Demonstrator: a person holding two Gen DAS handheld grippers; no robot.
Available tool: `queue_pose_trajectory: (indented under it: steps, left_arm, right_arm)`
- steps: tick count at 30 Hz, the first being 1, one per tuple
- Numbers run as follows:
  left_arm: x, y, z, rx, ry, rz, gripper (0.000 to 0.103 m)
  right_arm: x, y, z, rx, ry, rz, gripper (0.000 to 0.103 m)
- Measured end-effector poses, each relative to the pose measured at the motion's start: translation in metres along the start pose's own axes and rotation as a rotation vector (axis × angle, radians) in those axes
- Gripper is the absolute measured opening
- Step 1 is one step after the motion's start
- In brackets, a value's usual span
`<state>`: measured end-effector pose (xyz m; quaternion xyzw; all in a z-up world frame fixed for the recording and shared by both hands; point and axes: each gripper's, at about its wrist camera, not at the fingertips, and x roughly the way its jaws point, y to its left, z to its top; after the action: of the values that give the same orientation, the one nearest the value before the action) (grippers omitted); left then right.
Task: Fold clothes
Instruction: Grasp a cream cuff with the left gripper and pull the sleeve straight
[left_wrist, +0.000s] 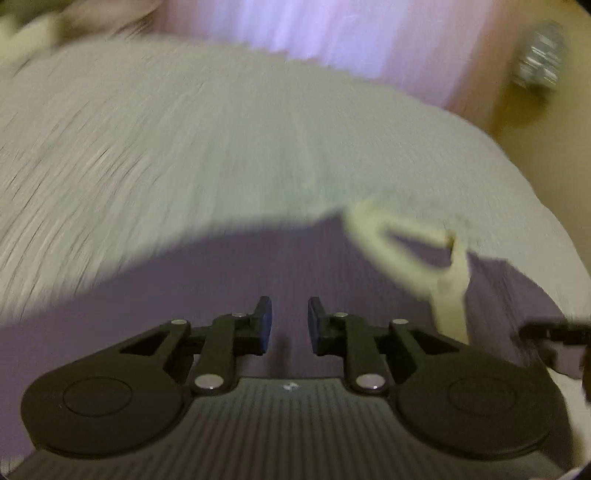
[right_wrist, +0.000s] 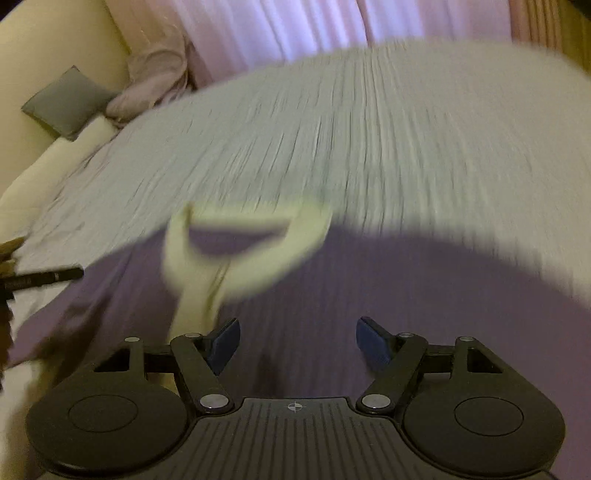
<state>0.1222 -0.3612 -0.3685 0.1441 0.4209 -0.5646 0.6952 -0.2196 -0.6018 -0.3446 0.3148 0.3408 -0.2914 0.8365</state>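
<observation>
Left tongs (left_wrist: 289, 320): nearest the left wrist camera; black linkage arms, blue pads; jaws parted by a narrow gap, nothing between them; over the purple garment.
Right tongs (right_wrist: 297, 343): nearest the right wrist camera; same build; jaws spread wide, nothing between them; over the purple garment.
Purple garment (left_wrist: 229, 266): spread flat on the bed at its near edge, under both tongs; fine ribbed weave; far outline blurred.
Neckband (right_wrist: 243, 243): pale cream loop on the purple garment, with a cream strip running from it toward the near edge; lies toward the left in the right wrist view and toward the right in the left wrist view; blurred in both.
Bed (right_wrist: 369, 147): pale crinkled cover; takes up most of each view beyond the garment.
Grey cushion (right_wrist: 68, 101): at the far left corner of the bed, leaning on a cream headboard (right_wrist: 48, 48).
Pink bundle (right_wrist: 155, 77): crumpled cloth beside the grey cushion.
Curtain (right_wrist: 295, 26): pale pink, hanging beyond the far edge of the bed.
Image quality: motion blur over cloth and background.
</observation>
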Motion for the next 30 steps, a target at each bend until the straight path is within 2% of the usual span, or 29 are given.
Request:
queue_pose_trajectory:
  steps: [3, 4, 5, 7, 12, 16, 18, 19, 22, 24, 26, 27, 28, 30]
  left_arm:
    - [-0.042, 0.043, -0.041, -0.136, 0.001, 0.202, 0.038]
    - [-0.055, 0.061, -0.051, -0.193, -0.007, 0.278, 0.039]
    - [-0.067, 0.079, -0.057, -0.255, -0.02, 0.304, 0.039]
    - [-0.085, 0.11, -0.066, -0.386, -0.063, 0.301, 0.039]
    - [-0.103, 0.156, -0.067, -0.679, -0.167, 0.229, 0.04]
    - [-0.126, 0.179, -0.079, -0.806, -0.233, 0.218, 0.041]
    - [-0.135, 0.189, -0.086, -0.849, -0.238, 0.232, 0.044]
    - [-0.137, 0.196, -0.091, -0.871, -0.244, 0.252, 0.047]
    - [-0.141, 0.215, -0.105, -0.937, -0.262, 0.31, 0.048]
    - [-0.138, 0.228, -0.102, -0.928, -0.286, 0.33, 0.045]
    - [-0.135, 0.237, -0.096, -0.892, -0.301, 0.342, 0.017]
    - [-0.136, 0.235, -0.087, -0.814, -0.299, 0.359, 0.005]
    - [-0.137, 0.233, -0.078, -0.734, -0.297, 0.376, 0.005]
    - [-0.151, 0.217, -0.059, -0.501, -0.363, 0.411, 0.005]
  right_arm:
    - [-0.018, 0.005, -0.043, 0.114, 0.076, -0.016, 0.074]
    - [-0.022, 0.006, -0.056, 0.162, 0.097, -0.024, 0.074]
    - [-0.024, 0.009, -0.059, 0.173, 0.102, -0.029, 0.074]
    - [-0.027, 0.014, -0.065, 0.191, 0.111, -0.037, 0.074]
    - [-0.035, 0.028, -0.079, 0.237, 0.133, -0.06, 0.074]
    - [-0.042, 0.039, -0.091, 0.274, 0.151, -0.077, 0.074]
    - [-0.042, 0.043, -0.094, 0.272, 0.154, -0.091, 0.074]
    - [-0.042, 0.046, -0.096, 0.272, 0.156, -0.098, 0.074]
    - [-0.042, 0.052, -0.101, 0.269, 0.161, -0.12, 0.074]
    - [-0.042, 0.056, -0.104, 0.268, 0.164, -0.134, 0.074]
    - [-0.042, 0.061, -0.107, 0.266, 0.167, -0.148, 0.074]
    - [-0.042, 0.063, -0.109, 0.265, 0.169, -0.155, 0.074]
    - [-0.042, 0.065, -0.111, 0.264, 0.171, -0.162, 0.074]
    - [-0.043, 0.068, -0.113, 0.259, 0.174, -0.173, 0.074]
